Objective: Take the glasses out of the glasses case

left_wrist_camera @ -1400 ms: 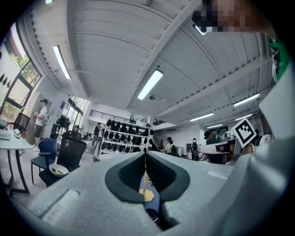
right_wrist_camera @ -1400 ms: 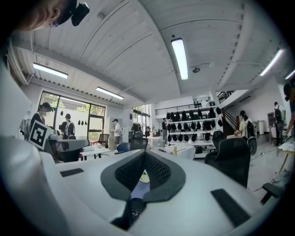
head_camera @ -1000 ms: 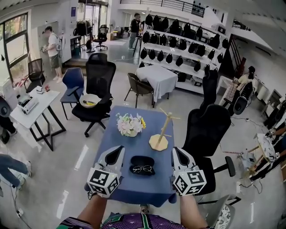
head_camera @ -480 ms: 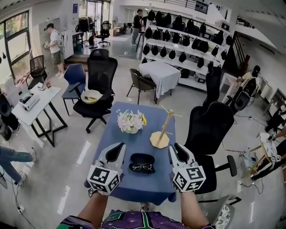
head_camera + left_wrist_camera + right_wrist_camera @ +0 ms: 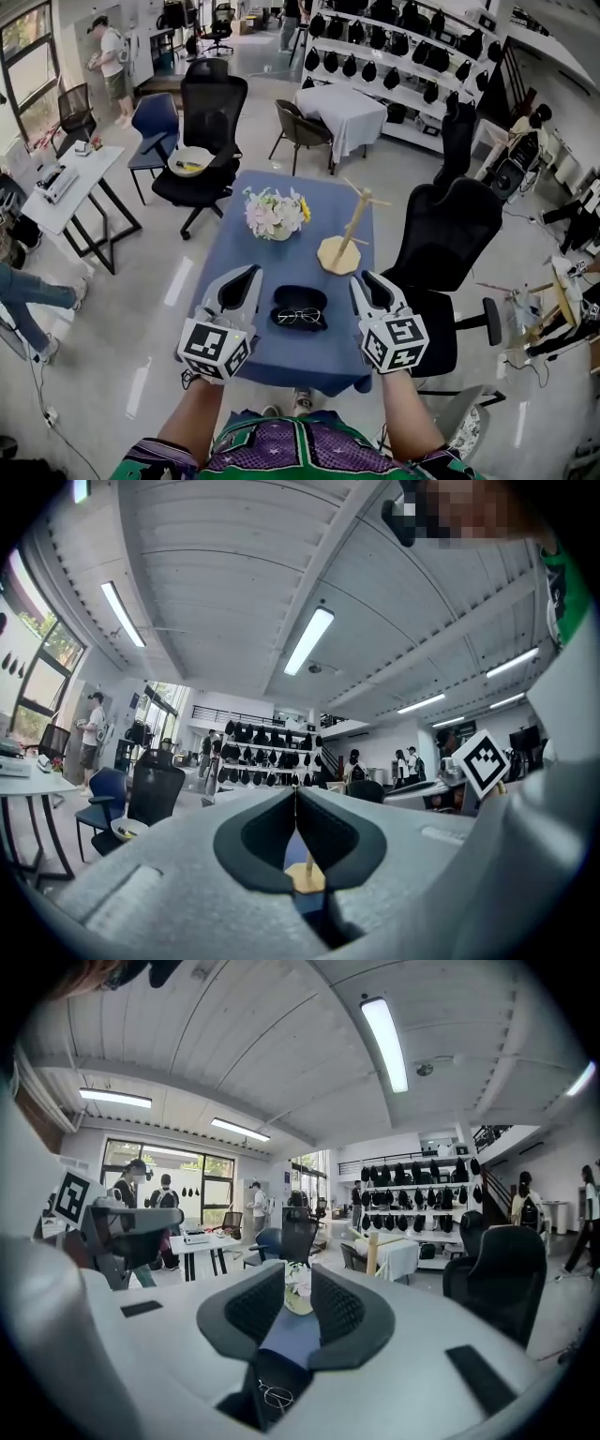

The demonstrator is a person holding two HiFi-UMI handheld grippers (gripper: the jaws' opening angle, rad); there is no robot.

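The desk [image 5: 291,267], covered in a blue cloth, stands in an open showroom floor. A black office chair [image 5: 448,234] stands beside its right edge.

Left claw [image 5: 251,275]: held above the near left corner of the desk. In the left gripper view its jaws meet at the tips with nothing between them [image 5: 296,803].

Right claw [image 5: 359,281]: held above the near right corner, apart from every item. In the right gripper view its jaws stand a narrow gap apart [image 5: 298,1297], and the gap is empty.

Flower arrangement [image 5: 275,213]: stands toward the far left part of the desk. It shows through the right claw's gap [image 5: 299,1283].

Wooden stand [image 5: 340,251]: upright on a round base, near the right edge, about midway along it. Its base also shows below the left claw's tips [image 5: 306,877].

Glasses case [image 5: 300,300]: black, lying close to the near edge, between the two claws and touching neither. It appears to lie open, though the head view is too small to confirm this.

Glasses [image 5: 300,317]: thin-framed, resting on the case at its near side [image 5: 277,1396].
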